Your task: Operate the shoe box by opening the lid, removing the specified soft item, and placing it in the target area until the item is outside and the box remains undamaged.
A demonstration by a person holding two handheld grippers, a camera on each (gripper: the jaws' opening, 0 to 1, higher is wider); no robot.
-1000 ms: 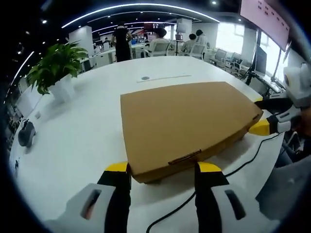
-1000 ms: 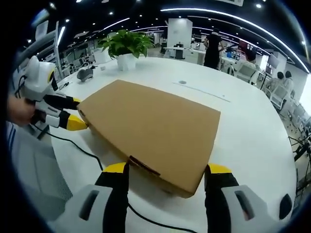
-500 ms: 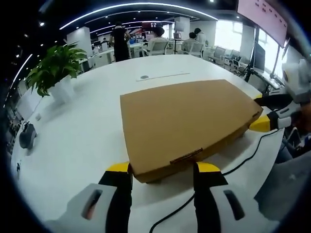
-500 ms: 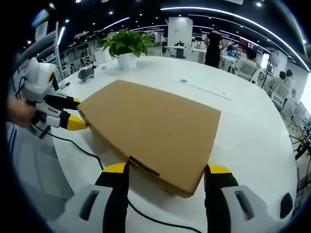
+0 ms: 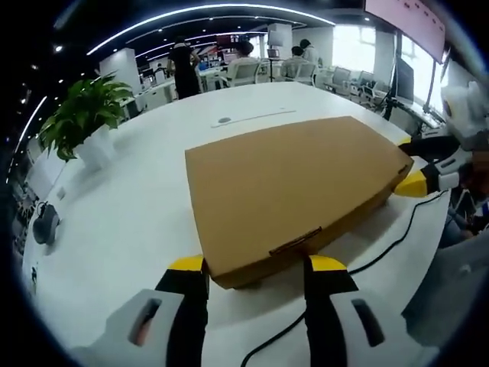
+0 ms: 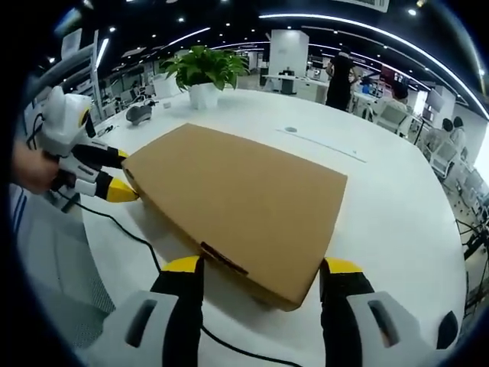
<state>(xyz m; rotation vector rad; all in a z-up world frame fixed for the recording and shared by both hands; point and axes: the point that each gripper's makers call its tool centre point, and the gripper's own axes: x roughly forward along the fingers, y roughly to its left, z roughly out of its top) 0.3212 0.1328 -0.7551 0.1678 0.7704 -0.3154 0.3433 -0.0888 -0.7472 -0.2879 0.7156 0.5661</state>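
I have the flat brown cardboard shoe box [image 5: 294, 191] centre frame, lid shut. My left gripper [image 5: 254, 265] and right gripper [image 6: 260, 267] each straddle 1 corner, jaws wide, gripping nothing. Uneven lifting could tear the lid's tab [image 5: 294, 241].

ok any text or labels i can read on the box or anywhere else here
None can be read.
Flat brown cardboard shoe box: plain lid, no print or label showing in either gripper view.
Pink wall screen at the top right of the left gripper view: marks on it too blurred to read.
White table and white plant pot: no lettering visible.
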